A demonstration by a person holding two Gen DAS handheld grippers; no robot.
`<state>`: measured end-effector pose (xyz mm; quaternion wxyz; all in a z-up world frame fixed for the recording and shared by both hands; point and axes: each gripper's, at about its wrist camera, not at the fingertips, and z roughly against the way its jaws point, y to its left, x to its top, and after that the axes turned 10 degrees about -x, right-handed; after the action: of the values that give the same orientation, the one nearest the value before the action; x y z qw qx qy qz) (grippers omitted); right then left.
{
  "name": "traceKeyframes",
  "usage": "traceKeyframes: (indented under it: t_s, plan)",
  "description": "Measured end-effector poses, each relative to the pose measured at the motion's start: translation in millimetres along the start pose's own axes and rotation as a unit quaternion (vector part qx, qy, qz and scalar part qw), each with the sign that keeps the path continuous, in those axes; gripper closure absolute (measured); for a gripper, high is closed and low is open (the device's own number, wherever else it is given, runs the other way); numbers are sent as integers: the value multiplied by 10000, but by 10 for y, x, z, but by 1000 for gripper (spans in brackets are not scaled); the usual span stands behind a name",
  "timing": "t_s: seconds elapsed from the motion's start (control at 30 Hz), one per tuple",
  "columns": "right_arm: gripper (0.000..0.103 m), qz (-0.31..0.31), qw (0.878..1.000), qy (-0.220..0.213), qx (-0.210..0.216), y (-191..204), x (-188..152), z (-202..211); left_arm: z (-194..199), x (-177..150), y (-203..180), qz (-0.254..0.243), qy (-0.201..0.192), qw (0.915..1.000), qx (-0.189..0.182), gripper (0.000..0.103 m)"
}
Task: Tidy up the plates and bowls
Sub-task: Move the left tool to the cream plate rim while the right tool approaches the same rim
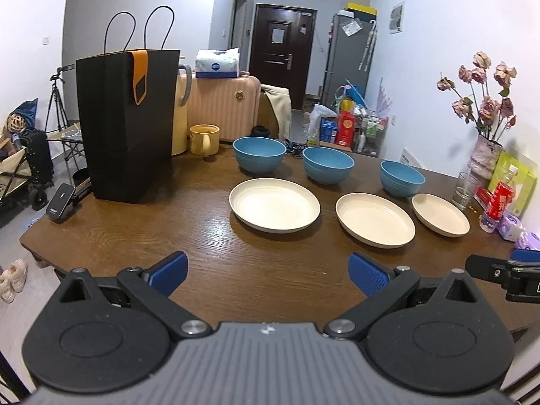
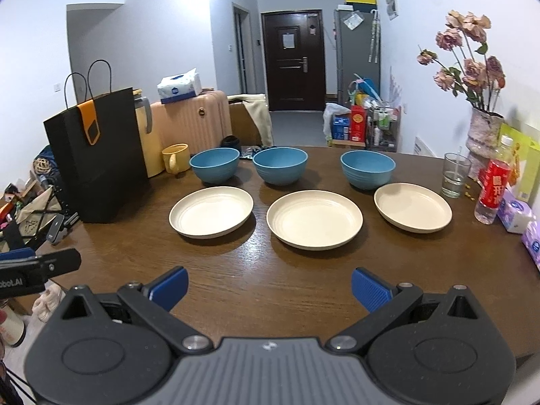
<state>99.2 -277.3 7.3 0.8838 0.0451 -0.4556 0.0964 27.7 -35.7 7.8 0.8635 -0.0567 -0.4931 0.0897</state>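
Three blue bowls stand in a row across the far half of the brown wooden table (image 2: 256, 280): left bowl (image 2: 214, 164), middle bowl (image 2: 280, 164), right bowl (image 2: 367, 169). In front of each lies a cream plate: left plate (image 2: 211, 216), middle plate (image 2: 314, 223), right plate (image 2: 412, 212). The left wrist view shows the same bowls (image 1: 259, 154) and plates (image 1: 274, 204). My left gripper (image 1: 268, 273) hovers open over the near table edge, well short of the plates. My right gripper (image 2: 269, 288) is open too, empty, facing the middle plate.
A black paper bag (image 2: 98, 158) stands at the table's left, with a yellow mug (image 2: 175, 158) and a cream jug behind it. At the right are a glass (image 2: 454, 175), a red-labelled bottle (image 2: 492, 185), a vase of dried flowers (image 2: 481, 135) and tissue packs (image 2: 516, 214).
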Motion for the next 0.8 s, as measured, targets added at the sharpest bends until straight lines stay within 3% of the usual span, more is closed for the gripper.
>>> traceKeyframes:
  t_s: [0.3, 0.8]
  plan:
    - [0, -23, 9997, 35, 221, -118, 58, -134, -12, 2, -82, 100, 35, 9997, 241, 0]
    - [0, -20, 9997, 45, 257, -52, 221, -440, -251, 127, 39, 275, 80, 9992, 294, 0]
